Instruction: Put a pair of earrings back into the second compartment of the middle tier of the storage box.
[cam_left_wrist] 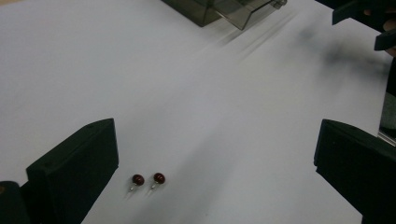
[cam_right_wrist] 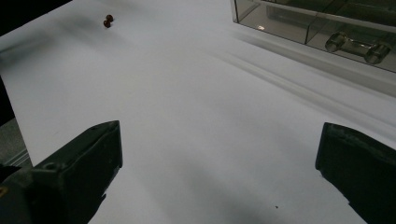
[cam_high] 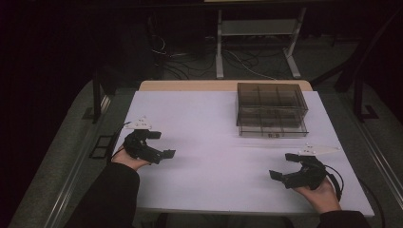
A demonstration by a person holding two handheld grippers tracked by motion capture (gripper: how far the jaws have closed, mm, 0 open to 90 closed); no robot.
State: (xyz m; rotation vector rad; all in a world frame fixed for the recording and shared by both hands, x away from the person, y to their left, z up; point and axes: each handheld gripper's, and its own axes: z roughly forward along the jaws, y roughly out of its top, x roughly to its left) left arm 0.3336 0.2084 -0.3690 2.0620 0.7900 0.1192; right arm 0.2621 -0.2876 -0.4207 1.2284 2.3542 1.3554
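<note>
White desk (cam_high: 214,180) carries two red earrings (cam_left_wrist: 148,180) just beside the left gripper (cam_left_wrist: 210,158), jaws apart; it should lower squarely over one. Right gripper (cam_right_wrist: 219,163) gapes idle.

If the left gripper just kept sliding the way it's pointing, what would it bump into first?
Probably the two small red earrings, lying on the table just ahead of the open left gripper, nearer one jaw. Beyond them, the right gripper sits farther off; depth is uncertain.
</note>
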